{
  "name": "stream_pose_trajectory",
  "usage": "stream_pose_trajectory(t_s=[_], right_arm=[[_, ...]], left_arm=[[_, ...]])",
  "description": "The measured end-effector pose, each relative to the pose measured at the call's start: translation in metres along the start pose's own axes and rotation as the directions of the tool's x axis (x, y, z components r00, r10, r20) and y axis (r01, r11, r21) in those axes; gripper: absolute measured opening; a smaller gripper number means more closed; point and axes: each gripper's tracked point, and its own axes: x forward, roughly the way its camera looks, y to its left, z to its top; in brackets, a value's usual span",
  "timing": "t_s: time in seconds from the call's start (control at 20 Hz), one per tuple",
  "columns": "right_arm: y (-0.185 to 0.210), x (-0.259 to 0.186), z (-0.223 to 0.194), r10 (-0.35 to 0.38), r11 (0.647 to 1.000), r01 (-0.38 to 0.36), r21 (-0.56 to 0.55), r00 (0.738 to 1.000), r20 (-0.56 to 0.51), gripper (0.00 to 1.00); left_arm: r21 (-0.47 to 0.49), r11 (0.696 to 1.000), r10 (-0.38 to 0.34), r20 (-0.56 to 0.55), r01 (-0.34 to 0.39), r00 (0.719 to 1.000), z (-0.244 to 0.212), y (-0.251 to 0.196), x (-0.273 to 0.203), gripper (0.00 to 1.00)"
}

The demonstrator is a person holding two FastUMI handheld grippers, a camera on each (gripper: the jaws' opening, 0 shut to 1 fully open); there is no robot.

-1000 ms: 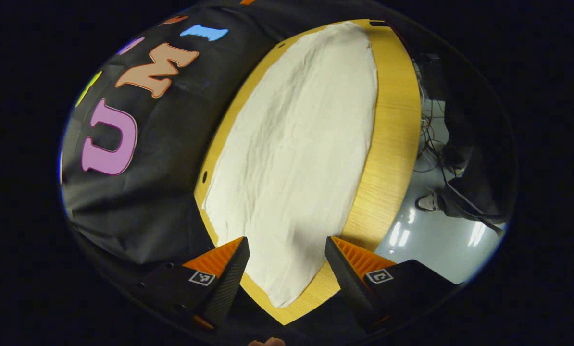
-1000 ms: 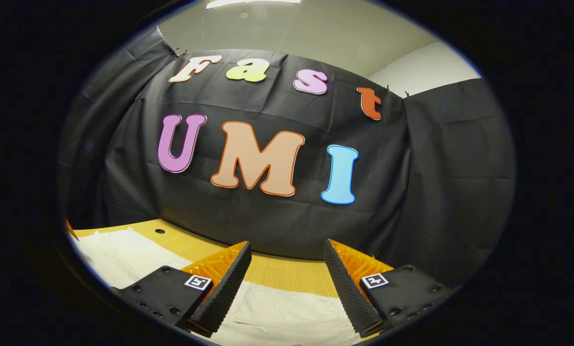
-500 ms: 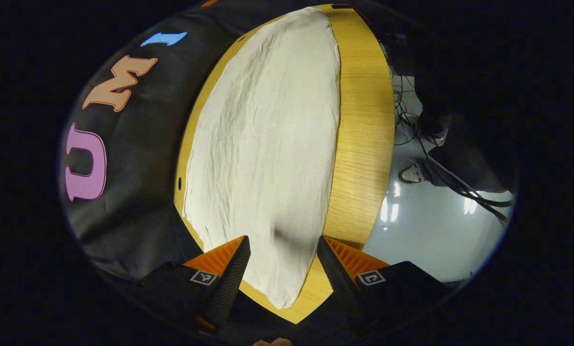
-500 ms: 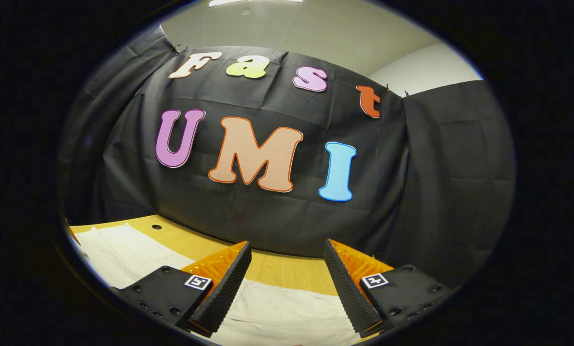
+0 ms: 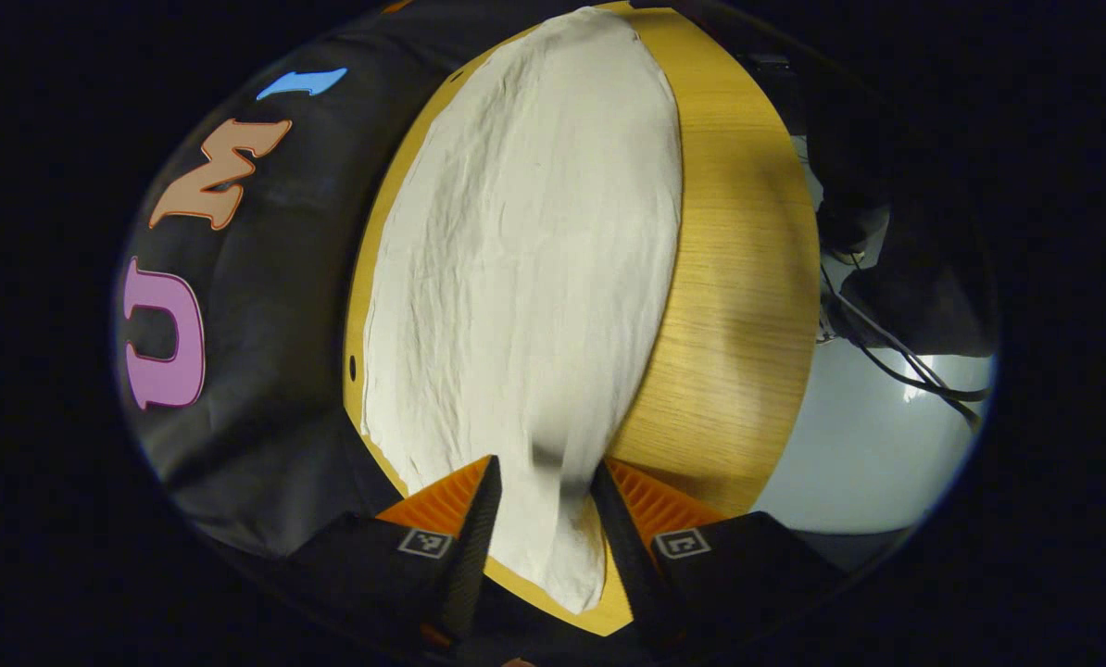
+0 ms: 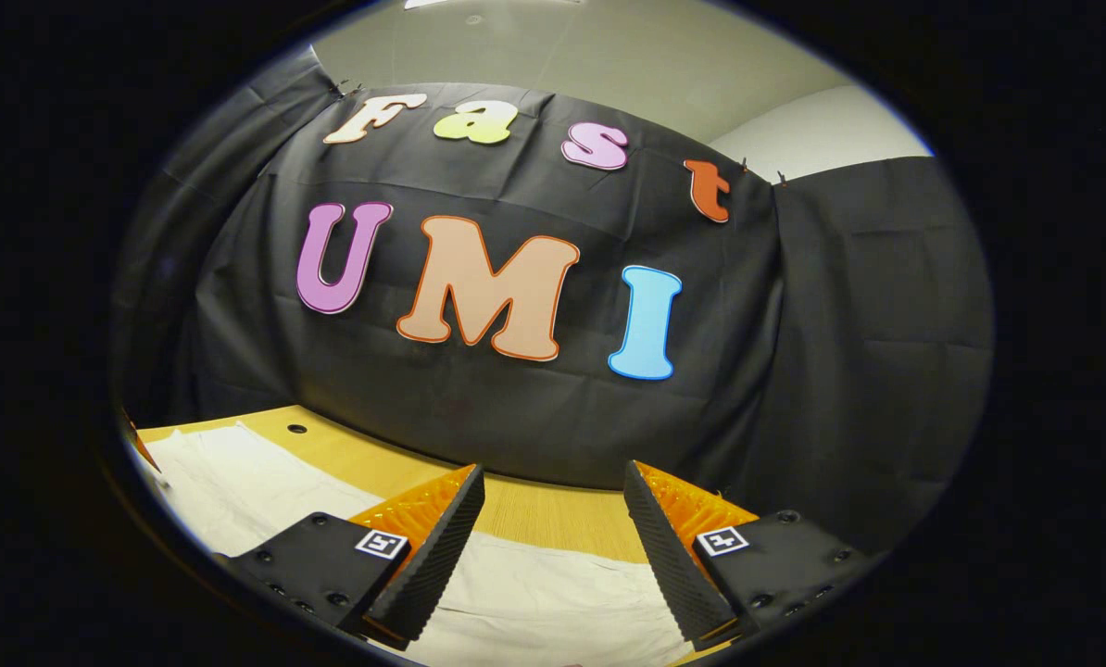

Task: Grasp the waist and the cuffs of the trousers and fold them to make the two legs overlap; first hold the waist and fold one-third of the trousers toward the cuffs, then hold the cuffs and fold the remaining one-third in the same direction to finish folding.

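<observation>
Trousers of pale cream cloth lie flat on the wooden tabletop, their long axis running straight away from the left gripper toward the far end of the tabletop. In the left gripper view the near end of the cloth tapers in between the two fingers, which stand partly closed on either side of it; whether they already press on the fabric cannot be told, though a gap seems to remain. The right gripper hovers with its fingers wide apart and empty above another edge of the trousers, facing the booth's black wall, with a strip of tabletop beyond. Judging by this, the left gripper is nearer a grasp, and the coming fold depends on lifting along that long axis.
</observation>
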Motion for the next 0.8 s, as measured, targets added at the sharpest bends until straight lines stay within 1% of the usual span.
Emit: stream_pose_trajectory(t_s=[0.05,0.1,0.15,0.2,0.25,0.3,0.4,0.55,0.65,0.8], right_arm=[[-0.002,0.000,0.001,-0.003,1.000,0.003,-0.008,1.000,0.000,0.97],[-0.006,-0.002,0.001,-0.008,1.000,0.008,-0.015,1.000,0.002,0.97],[-0.008,-0.002,0.002,-0.010,1.000,0.010,-0.021,1.000,0.002,0.98],[-0.010,-0.003,0.000,-0.009,1.000,0.009,-0.029,1.000,-0.001,0.97],[-0.012,-0.005,-0.003,-0.006,0.999,0.006,-0.043,1.000,-0.007,0.97],[-0.015,-0.009,-0.006,-0.002,0.998,0.001,-0.058,1.000,-0.012,0.97],[-0.022,-0.013,-0.011,0.002,0.995,-0.004,-0.096,1.000,-0.021,0.97],[-0.032,-0.021,-0.025,0.015,0.985,-0.023,-0.169,0.998,-0.054,0.97],[-0.041,-0.029,-0.037,0.020,0.974,-0.038,-0.225,0.997,-0.078,0.97],[-0.050,-0.043,-0.060,0.036,0.946,-0.075,-0.316,0.991,-0.127,0.97]], left_arm=[[0.013,1.000,0.001,-0.005,-0.001,1.000,-0.002,-0.002,0.001,0.54],[0.023,1.000,-0.003,-0.006,0.003,1.000,0.000,-0.004,0.001,0.41],[0.021,1.000,-0.010,-0.012,0.010,1.000,-0.001,-0.007,0.001,0.37],[0.011,1.000,-0.019,-0.014,0.019,1.000,-0.001,-0.011,0.001,0.25],[-0.001,1.000,-0.023,-0.016,0.023,1.000,-0.002,-0.014,0.001,0.18],[0.000,1.000,-0.015,-0.017,0.015,1.000,-0.001,-0.014,0.000,0.05],[0.008,1.000,0.000,-0.017,0.000,1.000,0.000,-0.014,0.000,0.03],[-0.009,1.000,0.012,-0.021,-0.012,1.000,0.000,-0.015,0.000,0.00],[-0.030,0.999,0.018,-0.023,-0.018,1.000,0.000,-0.015,0.000,0.00],[-0.022,0.999,0.030,-0.024,-0.031,0.999,0.000,-0.015,0.000,0.00]])
